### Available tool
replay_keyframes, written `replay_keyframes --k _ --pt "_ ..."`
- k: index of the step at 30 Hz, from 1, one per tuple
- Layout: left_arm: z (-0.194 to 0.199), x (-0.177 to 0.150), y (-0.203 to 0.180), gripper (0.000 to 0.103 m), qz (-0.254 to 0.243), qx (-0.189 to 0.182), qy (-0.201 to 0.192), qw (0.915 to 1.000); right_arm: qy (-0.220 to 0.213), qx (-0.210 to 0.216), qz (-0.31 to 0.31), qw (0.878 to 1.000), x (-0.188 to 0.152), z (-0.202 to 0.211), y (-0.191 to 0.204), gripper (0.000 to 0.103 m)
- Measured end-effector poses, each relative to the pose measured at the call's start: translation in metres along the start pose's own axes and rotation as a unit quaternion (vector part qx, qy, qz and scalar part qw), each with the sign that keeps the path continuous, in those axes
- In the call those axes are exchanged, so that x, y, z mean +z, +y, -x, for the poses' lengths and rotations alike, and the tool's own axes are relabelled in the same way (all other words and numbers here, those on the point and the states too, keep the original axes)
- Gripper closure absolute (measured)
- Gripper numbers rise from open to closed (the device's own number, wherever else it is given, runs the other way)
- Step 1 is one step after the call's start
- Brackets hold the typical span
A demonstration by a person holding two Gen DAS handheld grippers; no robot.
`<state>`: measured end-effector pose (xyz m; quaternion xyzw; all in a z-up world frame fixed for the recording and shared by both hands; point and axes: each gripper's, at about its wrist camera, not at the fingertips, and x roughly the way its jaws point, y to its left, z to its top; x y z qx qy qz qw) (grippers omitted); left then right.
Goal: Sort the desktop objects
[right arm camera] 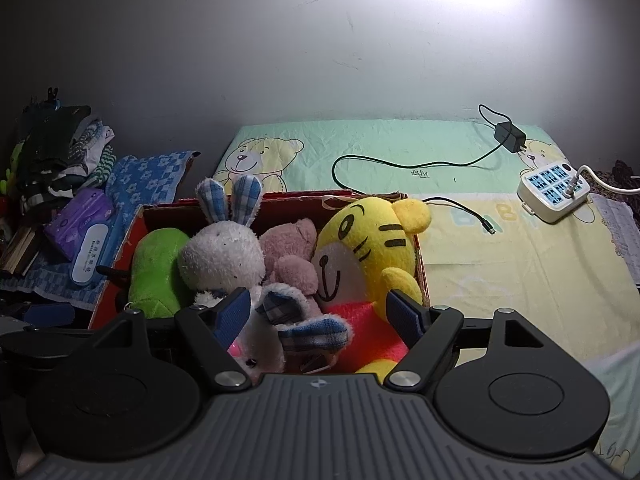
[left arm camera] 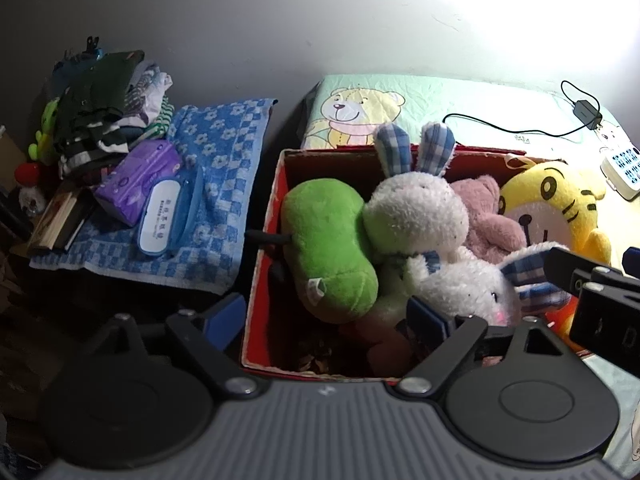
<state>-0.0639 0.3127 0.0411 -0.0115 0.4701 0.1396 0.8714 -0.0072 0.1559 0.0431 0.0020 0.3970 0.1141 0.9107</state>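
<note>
- We see a bed (right arm camera: 500, 280) with a pale green and yellow bear-print sheet running along a grey wall.
- A red box (left arm camera: 264, 248) sits on the bed's near left part, and the soft toys are packed inside it.
- A blue flowered towel (left arm camera: 228, 184) lies left of the box, carrying a pile of folded clothes (left arm camera: 104, 120), a purple packet (left arm camera: 140, 176) and a white-and-blue pack (left arm camera: 158, 220).
- The yellow tiger plush (right arm camera: 372, 256) fills the box's right end, leaning on the rim.
- The green plush (left arm camera: 332, 248) lies at the box's left end.
- One white rabbit (left arm camera: 416, 208) with blue checked ears sits upright mid-box; a second rabbit (left arm camera: 472, 288) lies in front of it.
- A pink bear (right arm camera: 292, 256) is wedged between the upright rabbit and the tiger.
- Our left claw (left arm camera: 324, 320) hangs spread apart over the box's near left corner, gripping nothing.
- Our right claw (right arm camera: 320, 316) is also spread wide, its fingers on either side of the lying rabbit's ears, not closed on them.
- A white power strip (right arm camera: 554, 190) and a black charger (right arm camera: 510, 136) with its cable rest on the bed's right side.
</note>
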Motion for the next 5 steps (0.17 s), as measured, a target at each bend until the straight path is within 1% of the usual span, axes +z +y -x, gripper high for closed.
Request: replay_keyframes --k 5 --pt "-0.0037 0.0042 0.0015 0.015 0.003 0.002 0.000 1.0000 0.001 0.001 0.001 1.000 0.0018 -0.0036 0.0016 0.026"
